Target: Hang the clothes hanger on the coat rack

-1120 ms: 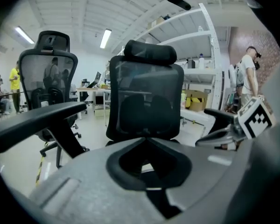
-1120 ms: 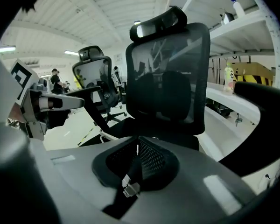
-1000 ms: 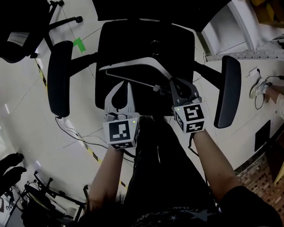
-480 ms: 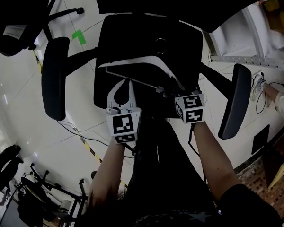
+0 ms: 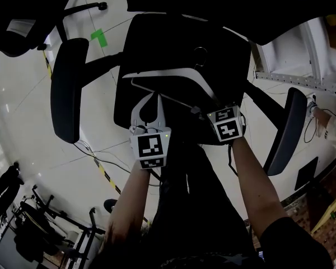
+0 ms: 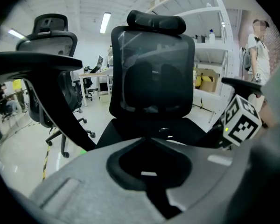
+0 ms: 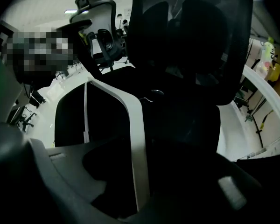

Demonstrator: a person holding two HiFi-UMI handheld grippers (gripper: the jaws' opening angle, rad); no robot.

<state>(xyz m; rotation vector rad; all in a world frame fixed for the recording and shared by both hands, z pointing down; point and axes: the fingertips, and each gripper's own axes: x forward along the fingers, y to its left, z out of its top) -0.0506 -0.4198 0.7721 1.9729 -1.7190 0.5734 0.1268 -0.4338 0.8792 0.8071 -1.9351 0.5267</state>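
My right gripper (image 7: 147, 171) has just been opening its jaws, and they now stand wide apart. The clothes hanger (image 7: 130, 111) runs straight up between them in the right gripper view, with no pad pressing on it. In the head view this gripper sits right of centre, pointing steeply down. Its marker cube (image 5: 228, 126) covers most of the jaws.

My left gripper (image 5: 152, 97) is just left of it. Its pale jaws are brought together at the tips, leaving a teardrop-shaped gap behind them. Nothing is between them. Its own view shows smooth matt grey plastic jaws (image 6: 147, 139) and, at the right edge, the other gripper's black-and-white cube (image 6: 240, 120).

The hanger (image 5: 179, 74) lies flat on the chair seat (image 5: 173, 43) in the middle of the head view. It is a smooth white curved band with a thin straight rod (image 5: 157, 94) beneath it. Its small metal hook (image 5: 200, 52) points toward the upper part of the frame.

The seat is a black, dull, rounded square. Long padded armrests (image 5: 67, 94) stand on either side of it. The chair's backrest (image 6: 151, 73) is dark see-through mesh with a padded headrest (image 6: 154, 20) on top. The floor (image 5: 22, 94) is pale and glossy, with a green tape patch (image 5: 99, 37) at upper left.
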